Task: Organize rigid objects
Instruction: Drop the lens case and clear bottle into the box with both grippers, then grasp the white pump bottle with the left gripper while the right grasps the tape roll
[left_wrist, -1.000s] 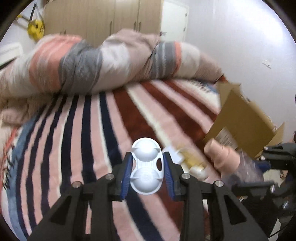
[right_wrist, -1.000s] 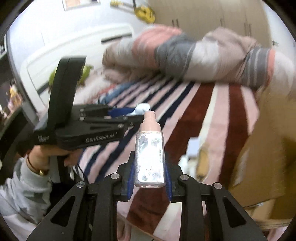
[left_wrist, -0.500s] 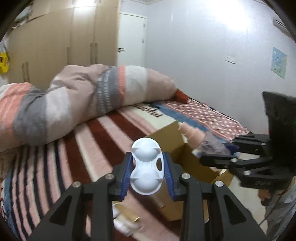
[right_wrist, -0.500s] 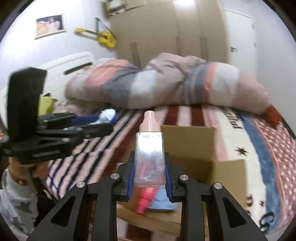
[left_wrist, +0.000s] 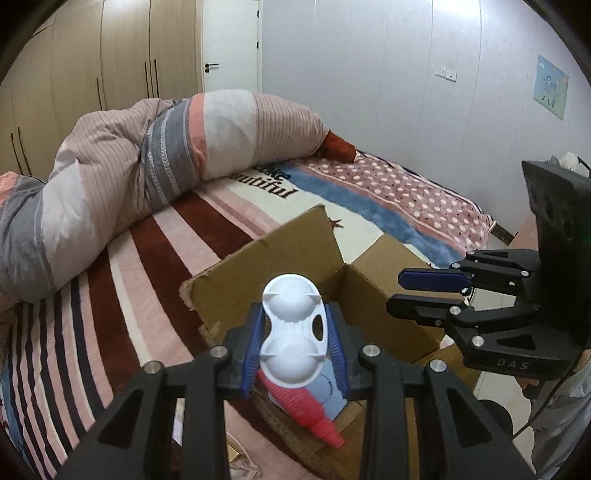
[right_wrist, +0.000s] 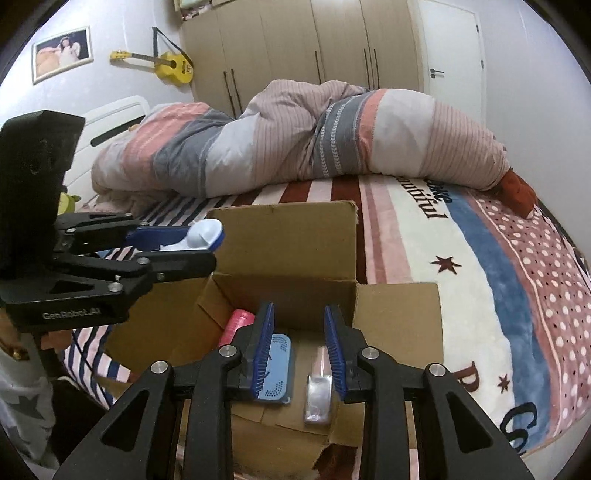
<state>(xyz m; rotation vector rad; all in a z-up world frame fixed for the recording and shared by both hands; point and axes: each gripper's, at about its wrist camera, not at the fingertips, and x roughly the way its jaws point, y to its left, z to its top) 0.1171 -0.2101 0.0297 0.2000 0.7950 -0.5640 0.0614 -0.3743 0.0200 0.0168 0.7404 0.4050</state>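
My left gripper (left_wrist: 294, 341) is shut on a white plastic double-dome piece (left_wrist: 293, 332), held above the open cardboard box (left_wrist: 266, 266) on the bed. My right gripper (right_wrist: 298, 349) is open and empty over the same box (right_wrist: 288, 236). Below it the clear bottle with a pink cap (right_wrist: 318, 387) lies on the box floor, beside a blue flat item (right_wrist: 276, 373) and a red-pink bottle (right_wrist: 236, 326). The red-pink bottle also shows in the left wrist view (left_wrist: 306, 410). The left gripper with the white piece (right_wrist: 205, 232) shows at the left of the right wrist view, and the right gripper (left_wrist: 428, 291) at the right of the left wrist view.
The box sits near the bed's edge on a striped blanket (left_wrist: 110, 295). A rolled striped duvet (right_wrist: 295, 140) lies across the far side. Wardrobes (right_wrist: 295, 48) and a door (left_wrist: 229, 48) stand behind. The floor (left_wrist: 517, 236) lies beyond the bed's right side.
My right gripper has opened and let go of the clear bottle, which now lies in the box. Both grippers have swung over the box; the left still holds the white piece.
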